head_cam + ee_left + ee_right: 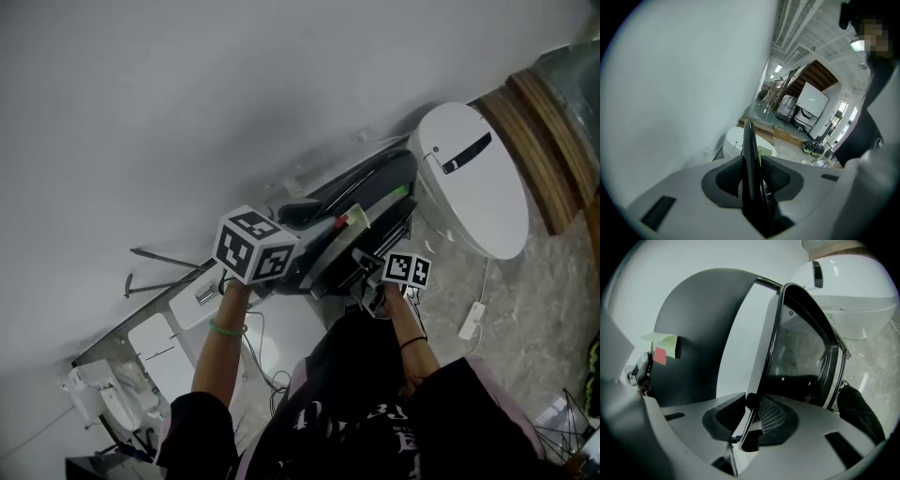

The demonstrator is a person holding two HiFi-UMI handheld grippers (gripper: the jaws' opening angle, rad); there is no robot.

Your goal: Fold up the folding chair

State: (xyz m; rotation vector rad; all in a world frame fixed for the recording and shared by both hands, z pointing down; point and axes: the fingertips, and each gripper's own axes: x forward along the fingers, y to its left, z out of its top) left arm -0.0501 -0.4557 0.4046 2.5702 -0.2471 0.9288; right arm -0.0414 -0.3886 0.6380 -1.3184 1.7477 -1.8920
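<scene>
The left gripper [750, 164] was clamped with both pads on the thin black edge of the folding chair [748, 140], which ran from between the jaws toward 12 o'clock. The right gripper [751, 412] was closed on the chair's shiny frame tube [774, 333], which rose toward 12 o'clock and bent around a dark open frame. In the head view the chair – carrying a green sticky note [357, 217] and a red sticky note [343, 223] – lay at 12 o'clock of both hands, close to the white wall [234, 94]. A white rounded unit [473, 178] stood just beside it at 2 o'clock on the marbled floor [544, 309].
</scene>
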